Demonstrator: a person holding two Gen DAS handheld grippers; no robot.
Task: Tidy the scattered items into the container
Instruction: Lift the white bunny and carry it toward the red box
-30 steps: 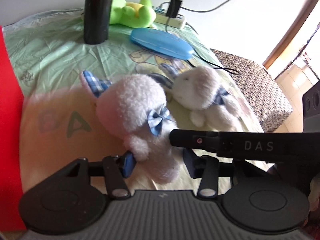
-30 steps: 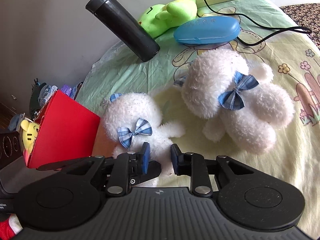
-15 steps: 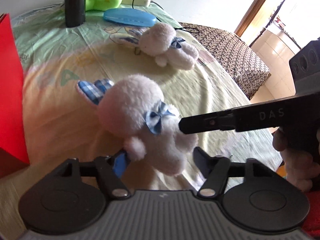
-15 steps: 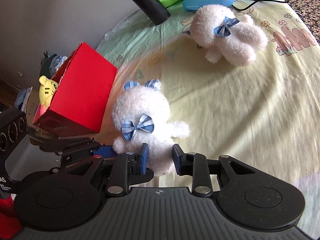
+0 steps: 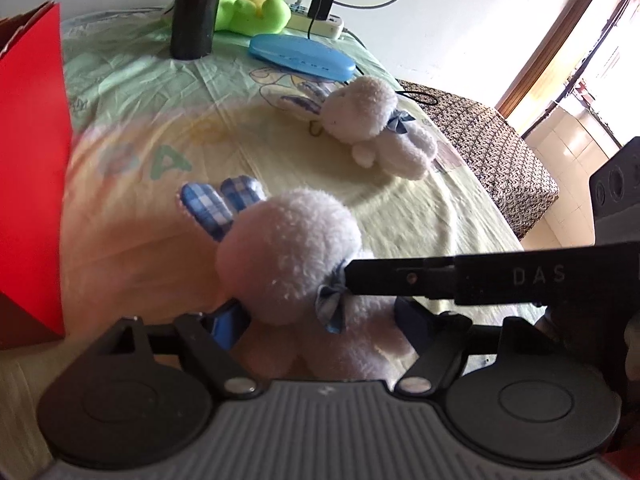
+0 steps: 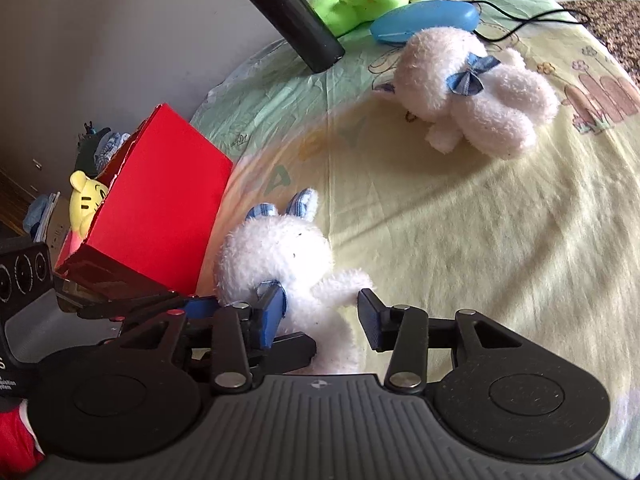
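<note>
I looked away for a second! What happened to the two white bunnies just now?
The near white bunny was pulled away from the far white bunny, toward the red box. The left gripper is closing around it, while the right gripper is opening. The far bunny, the black bottle and the blue case stayed put.

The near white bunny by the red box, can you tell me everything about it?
The near white bunny is a fluffy plush toy with two blue checked ears and a blue checked bow at its neck. It lies on the yellow cartoon sheet, right beside the red box, ears pointing away from the cameras. Its body sits between the fingers of the left gripper, whose jaws are closing. The right gripper has the bunny's arm between its fingers; its jaws are opening.
</note>
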